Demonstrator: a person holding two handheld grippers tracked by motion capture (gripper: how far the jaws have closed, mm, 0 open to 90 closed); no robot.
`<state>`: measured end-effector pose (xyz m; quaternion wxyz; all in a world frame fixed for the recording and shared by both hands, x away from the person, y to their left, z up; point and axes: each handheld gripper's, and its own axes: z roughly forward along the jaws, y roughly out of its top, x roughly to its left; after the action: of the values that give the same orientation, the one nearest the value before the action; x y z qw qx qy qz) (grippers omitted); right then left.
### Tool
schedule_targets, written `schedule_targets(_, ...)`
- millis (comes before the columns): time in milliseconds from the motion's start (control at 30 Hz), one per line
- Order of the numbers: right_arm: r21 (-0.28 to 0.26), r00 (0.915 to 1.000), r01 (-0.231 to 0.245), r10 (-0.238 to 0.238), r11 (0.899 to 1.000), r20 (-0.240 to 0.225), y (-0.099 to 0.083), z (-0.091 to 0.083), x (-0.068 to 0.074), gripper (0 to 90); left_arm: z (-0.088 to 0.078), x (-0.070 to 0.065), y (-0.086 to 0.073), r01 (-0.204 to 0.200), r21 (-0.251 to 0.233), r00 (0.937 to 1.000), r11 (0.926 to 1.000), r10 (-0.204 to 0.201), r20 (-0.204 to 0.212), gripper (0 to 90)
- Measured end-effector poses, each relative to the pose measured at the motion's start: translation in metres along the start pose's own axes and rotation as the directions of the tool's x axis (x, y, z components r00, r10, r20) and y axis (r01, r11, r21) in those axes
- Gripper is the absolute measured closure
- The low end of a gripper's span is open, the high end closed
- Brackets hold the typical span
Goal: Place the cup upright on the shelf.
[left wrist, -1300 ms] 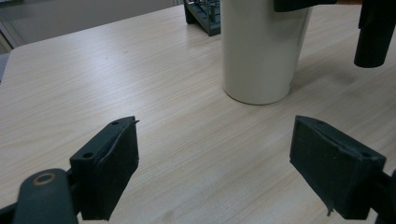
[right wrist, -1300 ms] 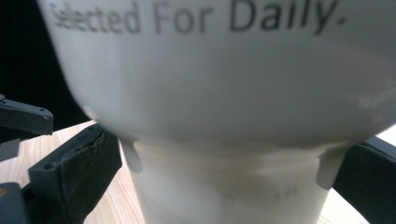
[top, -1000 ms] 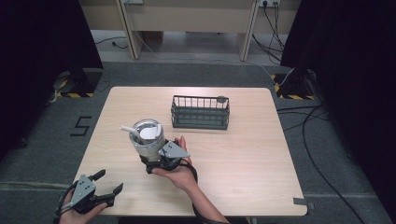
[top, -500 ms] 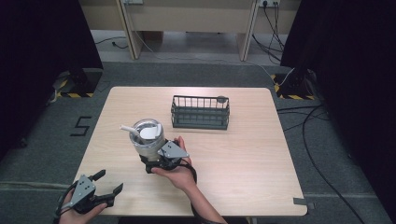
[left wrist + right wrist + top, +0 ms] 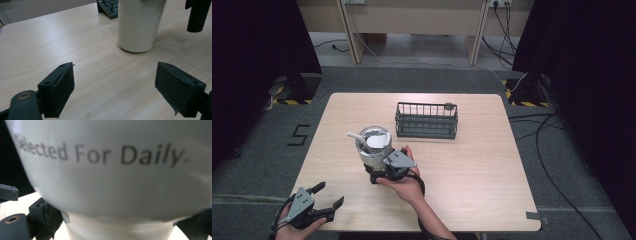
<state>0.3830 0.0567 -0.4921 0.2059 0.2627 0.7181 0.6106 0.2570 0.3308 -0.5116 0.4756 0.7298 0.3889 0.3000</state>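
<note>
A white tumbler (image 5: 373, 145) with a clear lid and a white straw (image 5: 352, 135) stands on the wooden table (image 5: 472, 175), left of centre. In the right gripper view its wall carries the words "Selected For Daily." (image 5: 100, 155). My right gripper (image 5: 377, 167) reaches it from the near side, and its jaws sit against both sides of the narrower lower body (image 5: 120, 227), shut on it. My left gripper (image 5: 330, 194) rests open at the table's near-left corner, its pads (image 5: 60, 87) wide apart over bare wood, pointing toward the tumbler's base (image 5: 136, 45).
A dark wire basket (image 5: 426, 121) stands behind the tumbler near the table's centre, with a small round grey piece (image 5: 450, 106) on its back rim. Cables and floor tape lie around the table. Bare tabletop lies to the right.
</note>
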Motion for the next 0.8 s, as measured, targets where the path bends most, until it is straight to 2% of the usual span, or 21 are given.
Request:
schedule_targets(367,-0.017,0.9992,0.008,-0.008,1.0,0.038,0.012,-0.01,-0.011,9.6,0.0,-0.001,0.0,0.0,-0.003,1.0,1.0,0.0,0.003,15.3)
schedule_targets(800,-0.058,0.9941,0.011,-0.005,0.998,0.108,0.029,-0.026,-0.031,9.6,0.0,-0.001,0.001,-0.001,-0.005,1.0,1.0,0.001,0.003,15.3)
